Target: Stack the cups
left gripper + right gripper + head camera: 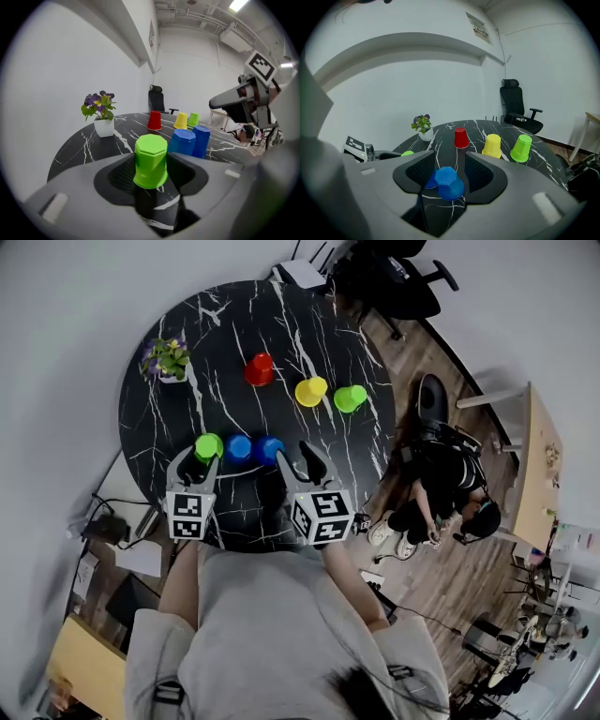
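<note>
Gripping the near green cup (151, 161) by its sides, the left gripper (197, 461) holds its jaws about half closed. The right gripper (302, 463) stands wide and empty, aimed at one blue cup (449, 183) without touching it. Both grippers slant downward, side by side, at the near edge of the table (234, 324). Cup count is six, all inverted:
- Two blue: the second blue cup (237, 448) is just beside the first.
- Two green: the far green cup (350, 397) is beside the yellow cup.
- One yellow cup (310, 390).
- One red cup (260, 369).

One potted plant (167, 359) stands at the far left of the table.

Blk marble table (234, 324) w/ potted plant (167, 359), office chair (394, 277), seated person (441, 484)
</note>
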